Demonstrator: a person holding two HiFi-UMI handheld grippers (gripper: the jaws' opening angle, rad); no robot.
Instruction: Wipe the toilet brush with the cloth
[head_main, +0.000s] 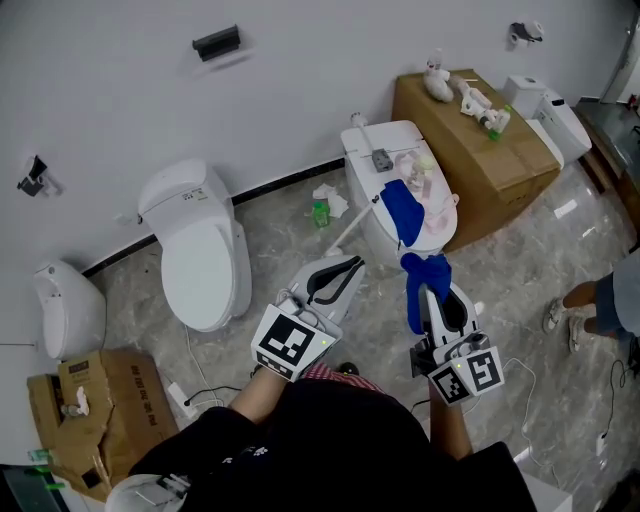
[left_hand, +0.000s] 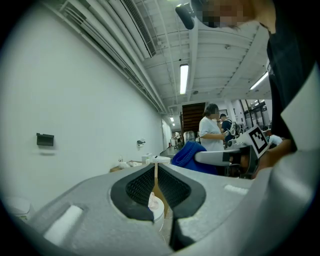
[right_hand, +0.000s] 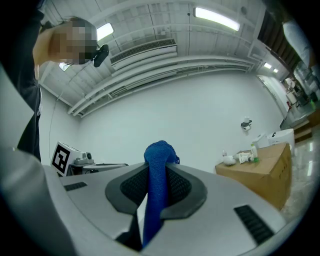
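In the head view my left gripper (head_main: 343, 264) is shut on the thin pale handle of the toilet brush (head_main: 356, 224), which slants up and right toward the middle toilet. A blue cloth (head_main: 403, 214) hangs over the brush's far end, hiding it. The cloth's lower part runs down into my right gripper (head_main: 429, 288), which is shut on it. The left gripper view shows the handle (left_hand: 155, 179) pinched between the closed pads, with the blue cloth (left_hand: 191, 153) beyond. The right gripper view shows the cloth (right_hand: 157, 185) squeezed between the pads and standing up past them.
A white toilet (head_main: 199, 252) stands at the left, and another (head_main: 372, 150) lies behind the brush. A cardboard box (head_main: 470, 150) with toys is at the back right, a second box (head_main: 95, 408) at the lower left. A green bottle (head_main: 320, 212) lies on the floor. A person's legs (head_main: 590, 300) show at the right edge.
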